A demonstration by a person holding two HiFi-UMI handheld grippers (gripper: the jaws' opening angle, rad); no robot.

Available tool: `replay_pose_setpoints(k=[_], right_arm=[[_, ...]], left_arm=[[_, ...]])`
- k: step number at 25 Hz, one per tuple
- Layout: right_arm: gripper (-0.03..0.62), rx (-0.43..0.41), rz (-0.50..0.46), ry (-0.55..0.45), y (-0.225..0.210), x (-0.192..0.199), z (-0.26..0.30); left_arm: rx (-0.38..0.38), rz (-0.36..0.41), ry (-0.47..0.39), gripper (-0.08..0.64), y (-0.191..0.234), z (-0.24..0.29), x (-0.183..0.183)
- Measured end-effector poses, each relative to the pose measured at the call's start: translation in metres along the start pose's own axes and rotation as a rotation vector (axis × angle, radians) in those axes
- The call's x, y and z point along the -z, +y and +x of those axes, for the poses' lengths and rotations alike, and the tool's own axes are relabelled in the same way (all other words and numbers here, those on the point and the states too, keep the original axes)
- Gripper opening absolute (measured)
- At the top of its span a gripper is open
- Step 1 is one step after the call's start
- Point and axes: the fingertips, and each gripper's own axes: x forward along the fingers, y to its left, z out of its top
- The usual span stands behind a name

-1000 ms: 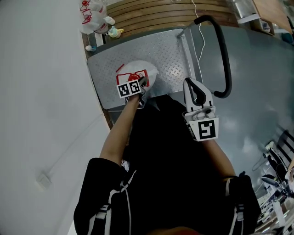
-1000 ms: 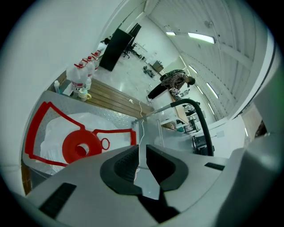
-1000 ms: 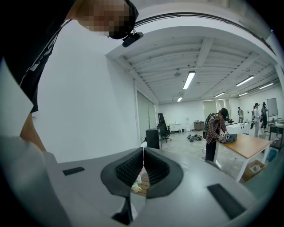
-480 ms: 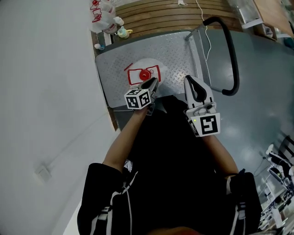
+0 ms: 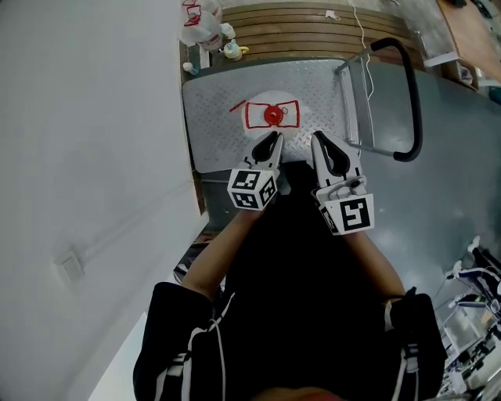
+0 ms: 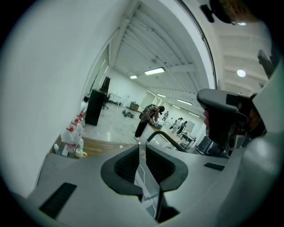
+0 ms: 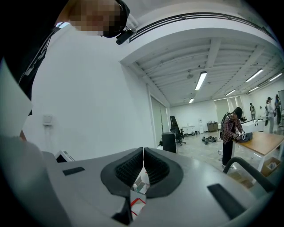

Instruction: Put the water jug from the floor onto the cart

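1. Jug work looked done: the water jug (image 5: pixel 272 115) stood upright on the cart (image 5: pixel 211 117), just ahead of the tips of both claws and a little below them.
2. The left claw (image 5: pixel 272 141) was squeezed almost fully together, with nothing between its jaws. It was near the jug but not touching it.
3. The right claw (image 5: pixel 319 142) was pinched together too, and it was empty. It hung beside the left claw, and both pointed the same way.
4. I think the jug sat in the middle of the cart's deck so it would not tip off an edge. I also think the claws were kept apart from it because it stood well by itself.
5. The cart's deck was bumpy grey metal (the kind that stops things sliding). Its black push handle (image 5: pixel 411 102) curved up off to the side of the right claw.
6. Past the cart, further ahead of the claws, lay wooden slats (image 5: pixel 297 23) with some small bottles (image 5: pixel 205 23) on them.
7. A plain white wall (image 5: pixel 94 157) ran along the left claw's side, and smooth grey floor (image 5: pixel 454 196) lay on the right claw's side.
8. Far ahead it was a big bright room with long ceiling lights (image 7: pixel 200 80), and a person (image 7: pixel 230 128) was leaning over a table.
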Motion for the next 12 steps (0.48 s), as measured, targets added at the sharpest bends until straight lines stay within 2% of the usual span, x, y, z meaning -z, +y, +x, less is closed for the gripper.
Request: replay_pose_setpoints(k=[3,8,12], right_arm=[[0.018,-0.002,-0.013,0.002,0.026,-0.002,-0.001],[0.018,-0.010,-0.038,-0.002,0.059,-0.003,0.000],[0.018,-0.027,-0.006,-0.001,0.082,0.001,0.002]], left_arm=[[-0.026,0.089,-0.111,0.060,-0.002,-0.037,-0.022],[-0.029,0.128,-0.211,0.054,0.000,-0.079,-0.041],[-0.027,0.154,-0.273,0.018,0.005,-0.104,-0.052]])
